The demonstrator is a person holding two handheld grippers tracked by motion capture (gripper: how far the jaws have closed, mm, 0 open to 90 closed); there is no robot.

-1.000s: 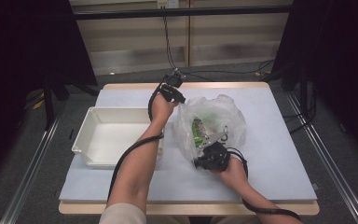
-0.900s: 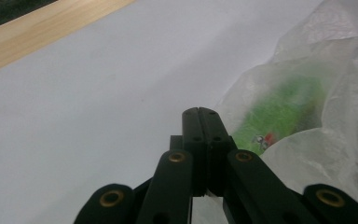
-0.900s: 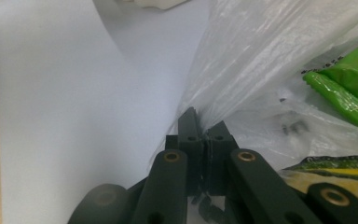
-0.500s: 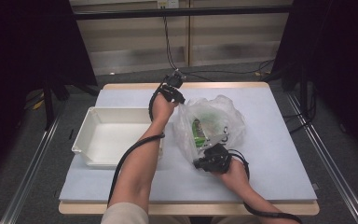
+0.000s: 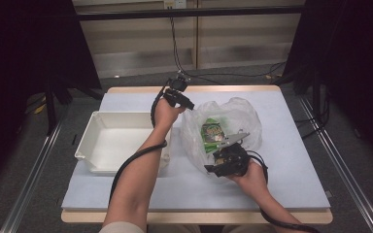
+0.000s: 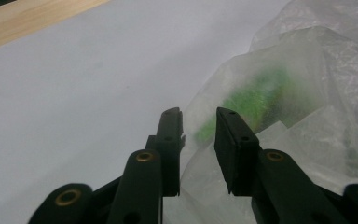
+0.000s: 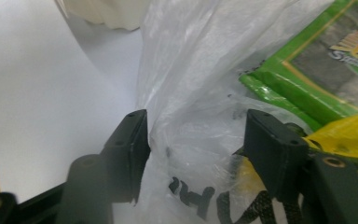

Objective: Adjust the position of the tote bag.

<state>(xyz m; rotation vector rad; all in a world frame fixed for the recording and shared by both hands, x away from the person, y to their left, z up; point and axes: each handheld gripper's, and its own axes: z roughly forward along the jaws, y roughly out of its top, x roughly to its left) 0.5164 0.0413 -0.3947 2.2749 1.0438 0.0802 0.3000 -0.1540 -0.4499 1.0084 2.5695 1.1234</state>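
Both grippers' jaws have just been opening, film between them: left gripper (image 6: 199, 122) and right gripper (image 7: 196, 135) release the bag (image 5: 233, 114), mouth spread for the green packet (image 5: 212, 131).

Green packet (image 7: 326, 70) carries a yellow logo, cut off and too blurred to read; black letters on the bag (image 7: 191, 191), possibly "HH".

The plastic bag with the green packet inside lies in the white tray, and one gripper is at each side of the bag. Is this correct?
Not quite. In the high view the plastic bag with the green packet lies on the table mat, to the right of the white tray, not in it. The left gripper and the right gripper are indeed at its two sides.
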